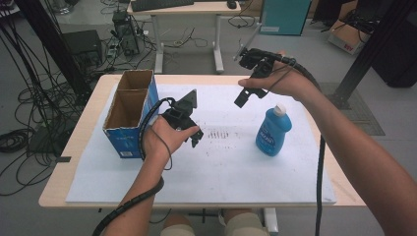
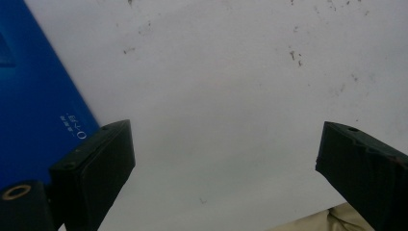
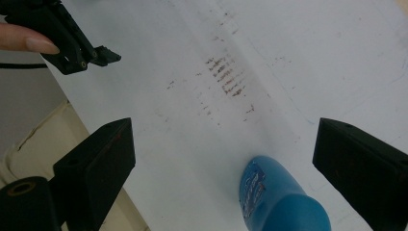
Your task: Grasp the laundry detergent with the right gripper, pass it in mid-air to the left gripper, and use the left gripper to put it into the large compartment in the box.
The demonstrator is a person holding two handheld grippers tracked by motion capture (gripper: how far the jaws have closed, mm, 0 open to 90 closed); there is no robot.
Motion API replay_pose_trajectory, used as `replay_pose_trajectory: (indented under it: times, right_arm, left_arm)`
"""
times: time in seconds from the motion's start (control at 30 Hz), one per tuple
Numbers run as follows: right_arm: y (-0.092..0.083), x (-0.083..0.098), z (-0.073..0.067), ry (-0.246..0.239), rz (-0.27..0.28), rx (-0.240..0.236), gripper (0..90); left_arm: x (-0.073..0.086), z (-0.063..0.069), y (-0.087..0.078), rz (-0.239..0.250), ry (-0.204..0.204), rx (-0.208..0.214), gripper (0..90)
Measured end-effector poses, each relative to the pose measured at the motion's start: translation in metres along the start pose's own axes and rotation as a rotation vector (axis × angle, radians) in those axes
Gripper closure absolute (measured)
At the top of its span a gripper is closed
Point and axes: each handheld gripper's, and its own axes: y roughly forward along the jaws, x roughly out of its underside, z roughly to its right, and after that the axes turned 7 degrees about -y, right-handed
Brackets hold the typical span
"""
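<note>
A blue detergent bottle (image 1: 273, 132) with a white cap stands upright on the white sheet (image 1: 221, 167), right of centre. My right gripper (image 1: 242, 98) hovers above the sheet to the bottle's upper left. In the right gripper view this gripper (image 3: 223, 127) is open, and the bottle (image 3: 276, 199) lies below and beyond the jaws, untouched. My left gripper (image 1: 194, 138) is held low over the sheet beside an open blue cardboard box (image 1: 129, 112). In the left gripper view it (image 2: 226, 132) stands open over bare sheet, with the box's blue side (image 2: 33, 96) at its left.
The box is empty and sits at the table's left. A patch of brown smudges (image 1: 221, 133) marks the sheet's middle. Past the table's far edge stand a desk (image 1: 187, 29), cables and a dark frame post (image 1: 54, 44).
</note>
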Motion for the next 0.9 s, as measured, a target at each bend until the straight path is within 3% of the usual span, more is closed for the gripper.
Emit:
replay_pose_trajectory:
  times: [0.3, 0.9]
  right_arm:
    - [-0.009, 0.011, -0.004, -0.008, 0.007, 0.014, 7.9]
    - [-0.034, 0.07, 0.002, 0.028, 0.031, 0.082, 7.9]
  left_arm:
    - [0.003, 0.001, 0.0, 0.006, -0.001, 0.003, 6.4]
    - [0.006, 0.007, -0.005, 0.028, 0.024, -0.008, 6.5]
